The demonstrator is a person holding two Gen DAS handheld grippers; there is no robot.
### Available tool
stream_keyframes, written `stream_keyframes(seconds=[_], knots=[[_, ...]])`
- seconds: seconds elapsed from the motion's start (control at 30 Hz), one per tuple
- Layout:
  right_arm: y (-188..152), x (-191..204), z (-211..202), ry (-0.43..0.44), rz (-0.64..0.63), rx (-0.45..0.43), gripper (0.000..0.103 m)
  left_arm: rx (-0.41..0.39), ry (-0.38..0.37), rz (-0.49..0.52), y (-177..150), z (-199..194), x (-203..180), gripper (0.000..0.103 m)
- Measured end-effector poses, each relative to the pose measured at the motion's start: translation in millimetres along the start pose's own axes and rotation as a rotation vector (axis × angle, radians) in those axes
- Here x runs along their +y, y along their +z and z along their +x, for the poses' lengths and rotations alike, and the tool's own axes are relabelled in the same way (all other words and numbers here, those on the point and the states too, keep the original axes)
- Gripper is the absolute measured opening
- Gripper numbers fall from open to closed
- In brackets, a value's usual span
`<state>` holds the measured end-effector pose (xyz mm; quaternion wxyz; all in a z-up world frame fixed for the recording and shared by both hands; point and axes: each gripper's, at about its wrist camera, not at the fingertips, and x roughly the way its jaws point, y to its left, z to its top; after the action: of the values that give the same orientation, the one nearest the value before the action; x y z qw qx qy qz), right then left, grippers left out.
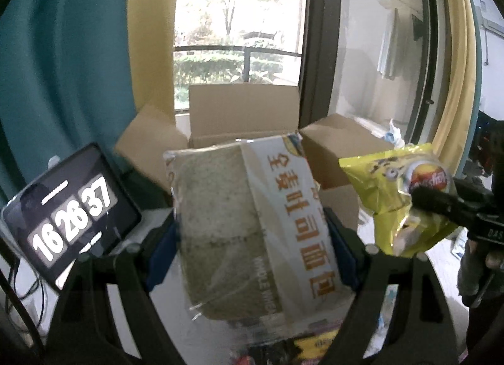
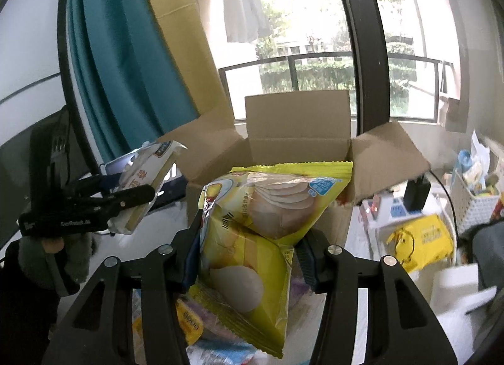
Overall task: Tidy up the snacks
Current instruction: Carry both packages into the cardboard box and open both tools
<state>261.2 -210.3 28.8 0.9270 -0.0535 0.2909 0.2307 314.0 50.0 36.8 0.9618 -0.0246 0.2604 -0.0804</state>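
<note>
My left gripper [image 1: 252, 232] is shut on a clear-wrapped loaf of whole wheat bread [image 1: 239, 226], its blue pads pressing both sides. The loaf hangs in front of an open cardboard box [image 1: 245, 112]. In the right wrist view the same bread [image 2: 148, 176] shows at the left, clamped in the left gripper [image 2: 126, 204]. My right gripper [image 2: 249, 251] is shut on a yellow bag of chips [image 2: 252, 239], held up before the cardboard box [image 2: 296, 131]. The left wrist view catches that chip bag [image 1: 397, 198] at the right, in the right gripper [image 1: 422, 204].
A tablet [image 1: 69, 210] showing a clock stands at the left on the white table. Loose snack packets [image 2: 189, 321] lie below the grippers. A yellow pack [image 2: 422, 239] and a white basket [image 2: 472, 204] sit at the right. Curtains and a window stand behind the box.
</note>
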Motion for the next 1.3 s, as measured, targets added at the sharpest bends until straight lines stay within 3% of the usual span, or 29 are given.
stream_keyframes(seconds=[0.43,0.83,0.93,1.0,1.3], knots=[[38.9,-32.2,41.2,-0.032,0.017,-0.065,0.054,-0.032,0.015,0.016,46.3,68.1,7.5,0.085],[74.1,-65.9,98.6,-0.082,0.065,-0.081,0.055,0.064,0.000,0.005,69.7,142.9,18.6,0.086],[79.5,-72.0,112.6,-0.084,0.090,-0.069,0.055,0.069,0.015,-0.002,74.7,154.8,24.0,0.093],[85.2,-74.9,121.8,-0.086,0.102,-0.061,0.055,0.067,0.016,-0.015,79.2,158.2,24.5,0.099],[92.8,-84.8,138.5,-0.168,0.120,-0.021,0.068,0.025,0.032,-0.036,87.5,138.1,30.3,0.100]])
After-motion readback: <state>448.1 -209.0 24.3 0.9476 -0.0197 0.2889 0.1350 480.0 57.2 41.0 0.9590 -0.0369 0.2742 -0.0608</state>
